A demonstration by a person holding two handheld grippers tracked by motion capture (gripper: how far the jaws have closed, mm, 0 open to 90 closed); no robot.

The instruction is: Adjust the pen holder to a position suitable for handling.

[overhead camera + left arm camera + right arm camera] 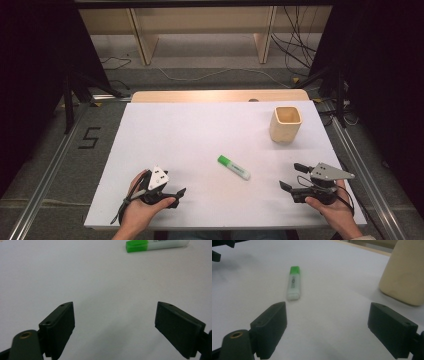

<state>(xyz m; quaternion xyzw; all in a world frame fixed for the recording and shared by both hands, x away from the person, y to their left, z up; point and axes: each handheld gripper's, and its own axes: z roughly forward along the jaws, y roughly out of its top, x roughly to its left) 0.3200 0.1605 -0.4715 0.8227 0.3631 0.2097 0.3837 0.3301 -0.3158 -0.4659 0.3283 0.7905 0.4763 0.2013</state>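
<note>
Two tools: left tool (176, 195) and right tool (293, 176), both at the near edge of the bench (200, 125), jaws spread wide, nothing held.
Highlighter: green-capped highlighter (233, 167) lies flat mid-bench, between the tools, touching neither.
Container: beige cup (285, 124), far right, upright; appears empty.
Risk: the round-bodied highlighter may roll or skid if nudged by one jaw; a careless reach could tip the cup.

**Matt surfaces, plastic and pale wood**

The white sheet (200, 130) over the table looks matt and smooth, like paper or card. The highlighter (233, 167) is smooth plastic, green cap, whitish barrel. The cup (285, 124) looks like pale, unvarnished wood. Both grippers' black pads (60, 326) look like matt plastic, with a brass-coloured insert (236, 334)
</note>
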